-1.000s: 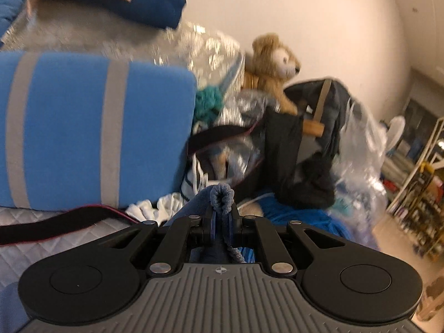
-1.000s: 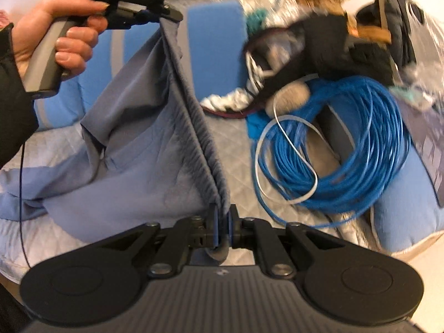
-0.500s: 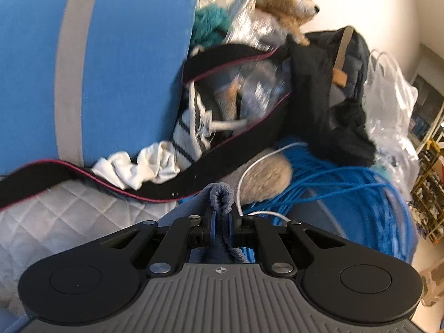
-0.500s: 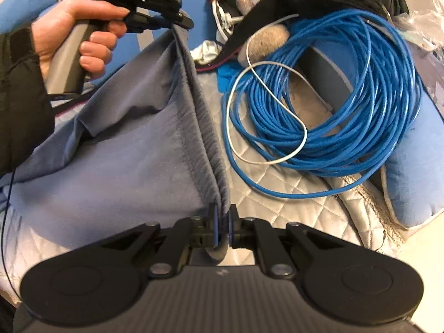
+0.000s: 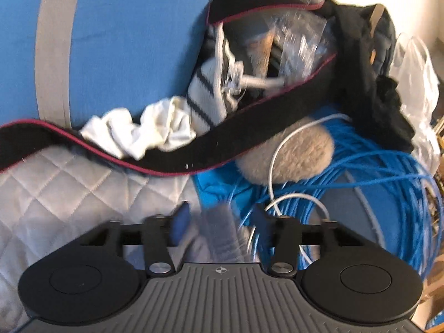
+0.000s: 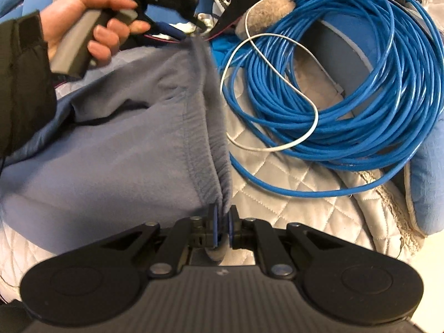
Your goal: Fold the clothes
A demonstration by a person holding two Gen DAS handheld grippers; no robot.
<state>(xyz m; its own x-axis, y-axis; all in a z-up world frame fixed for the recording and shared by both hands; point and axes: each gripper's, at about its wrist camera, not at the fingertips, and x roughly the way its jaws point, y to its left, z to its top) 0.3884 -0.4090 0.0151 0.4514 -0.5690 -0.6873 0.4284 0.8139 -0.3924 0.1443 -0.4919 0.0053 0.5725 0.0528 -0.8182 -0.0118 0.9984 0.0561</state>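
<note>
Our left hand [image 6: 91, 27] wears a black sleeve [image 6: 25, 83]. Our grippers are black, with blue pads [image 6: 213, 229], silver screws [image 5: 159, 267] and a ribbed grey body.

Warm indoor light, fairly bright, soft shadows only. Strong fisheye bending at all edges, dark corners. Motion blur across the left wrist view, worst on the grey-blue waistband [image 5: 219, 222]. Blurred hand [image 6: 91, 27] in the right wrist view; sharper blue cable coil [image 6: 347, 88].
</note>
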